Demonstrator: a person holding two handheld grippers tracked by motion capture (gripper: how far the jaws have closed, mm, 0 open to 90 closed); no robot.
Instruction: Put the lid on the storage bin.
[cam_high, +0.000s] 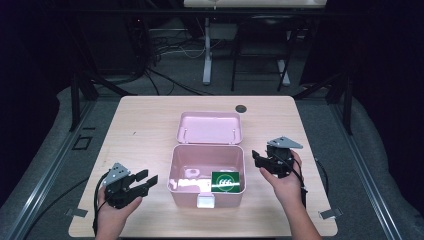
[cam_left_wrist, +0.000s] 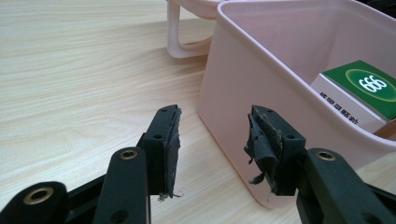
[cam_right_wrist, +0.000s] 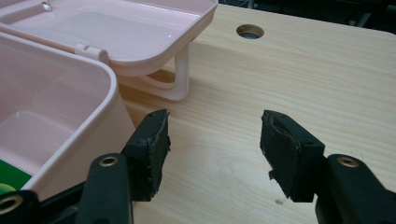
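Left gripper (cam_high: 146, 179): jaws parted and empty, hovering low over the table (cam_high: 145, 120), just beside the left wall of the pink box (cam_high: 207, 197).
Right gripper (cam_high: 258, 159): jaws also spread with nothing between them, held just off the box's right rim.
Pink box: open, near the front edge of the table, between the two grippers; a white latch (cam_high: 205, 201) sits on its front wall.
Green carton (cam_high: 225, 181): lies flat inside the box, at its right front corner, marked 666.
White item (cam_high: 192, 179): inside at the left; too blurred to identify.
Lid (cam_high: 210, 127): folded back behind the box, inner side up.
Likely step: closing the lid.
Doing it well: take the lid's far edge, swing it forward slowly, steady the box wall with the other gripper.
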